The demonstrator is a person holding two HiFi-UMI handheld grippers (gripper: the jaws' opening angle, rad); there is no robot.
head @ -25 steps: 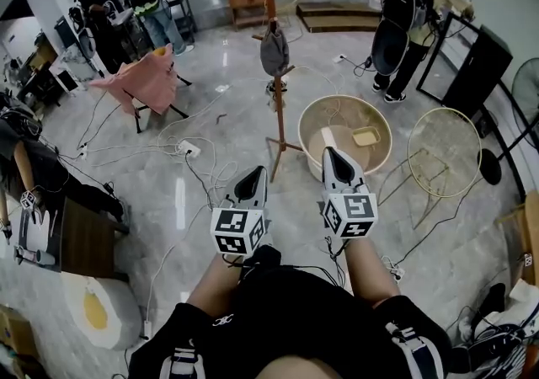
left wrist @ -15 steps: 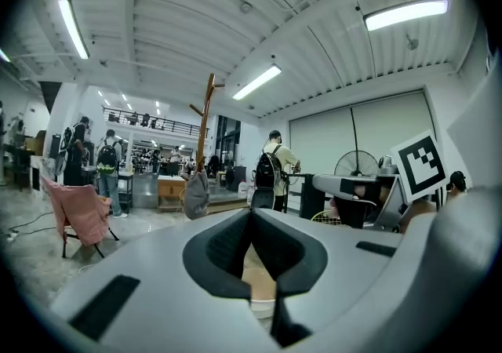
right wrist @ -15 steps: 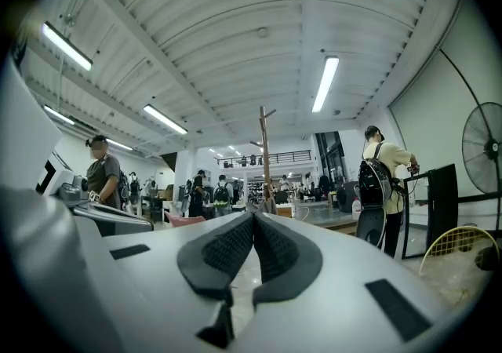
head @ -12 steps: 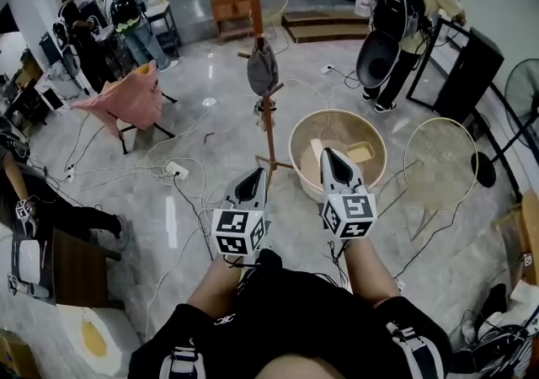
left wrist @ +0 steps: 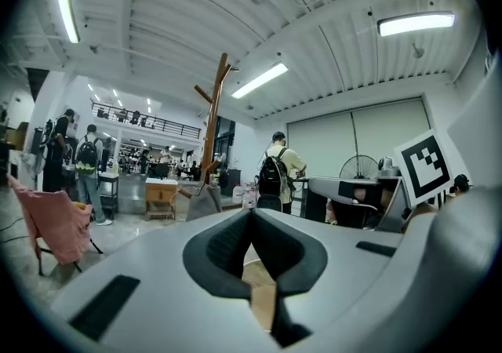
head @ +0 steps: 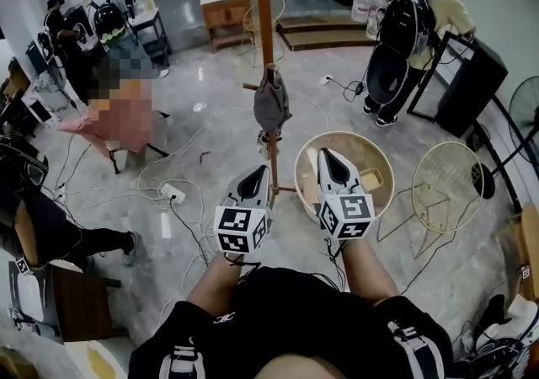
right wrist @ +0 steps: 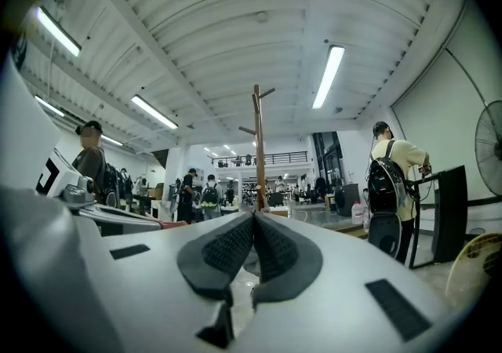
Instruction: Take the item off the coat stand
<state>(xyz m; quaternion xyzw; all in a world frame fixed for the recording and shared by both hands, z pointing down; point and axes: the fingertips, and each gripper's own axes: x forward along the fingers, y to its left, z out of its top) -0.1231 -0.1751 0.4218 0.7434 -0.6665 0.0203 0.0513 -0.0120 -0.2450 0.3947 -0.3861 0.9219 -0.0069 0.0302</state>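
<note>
A tall wooden coat stand rises from the floor ahead of me. A grey cloth item hangs on one of its lower pegs. Both grippers are held side by side near my body, pointing forward. The left gripper is shut and empty, just short of the stand's foot. The right gripper is also shut with nothing in it, over the rim of a round wooden tub. The left gripper view shows the stand and the grey item beyond the closed jaws. In the right gripper view the stand is straight ahead.
Cables and a power strip lie across the shiny floor. A round wire basket stands at the right, a chair draped in pink cloth at the left. A person with a black backpack stands at the back right, several other people at the back left.
The coat stand, the tub and the wire basket have come closer and lower in the head view. Both grippers keep the same place in front of me and stay shut.
</note>
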